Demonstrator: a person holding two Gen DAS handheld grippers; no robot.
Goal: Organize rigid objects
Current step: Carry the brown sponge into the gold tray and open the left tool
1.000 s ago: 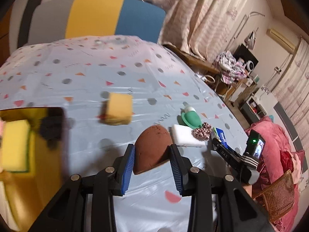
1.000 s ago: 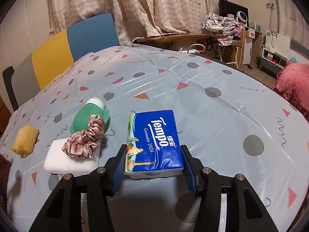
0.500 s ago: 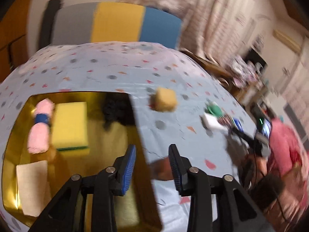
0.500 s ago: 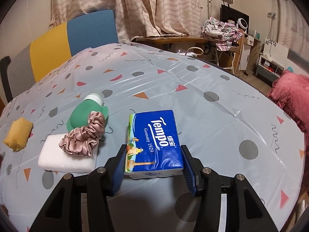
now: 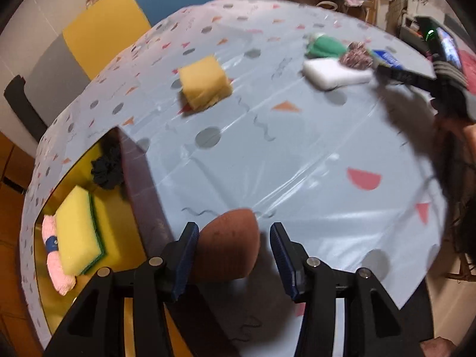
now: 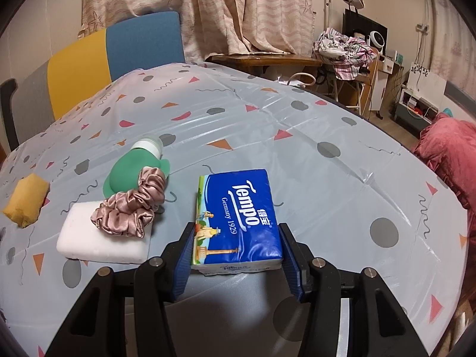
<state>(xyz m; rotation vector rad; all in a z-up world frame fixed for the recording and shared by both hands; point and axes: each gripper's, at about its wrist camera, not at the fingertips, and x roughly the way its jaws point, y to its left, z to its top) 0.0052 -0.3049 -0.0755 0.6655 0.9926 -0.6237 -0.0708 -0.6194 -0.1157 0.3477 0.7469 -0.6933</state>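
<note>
- Pale-blue patterned plastic covers the table [image 6: 297,136], which carries everything below.
- Gold tray [image 5: 125,255] sits at the table's left edge, holding a yellow-and-green sponge [image 5: 78,232], a pink roll [image 5: 55,255] and a black scrunchie [image 5: 107,172].
- Left gripper [image 5: 235,250] hangs over the table just right of the tray; its jaws stand wide, the brown egg-shaped object [image 5: 227,245] against the left one and clear of the right.
- Right gripper [image 6: 236,248] hovers low over the table; its jaws hold the blue Tempo tissue pack [image 6: 236,217] by both sides.
- White foam block [image 6: 102,239] lies on the table left of the pack, a satin scrunchie [image 6: 131,205] draped on it.
- Green bottle [image 6: 134,166] lies on the table behind the block.
- Yellow sponge cube [image 6: 25,199] rests near the table's far left.
</note>
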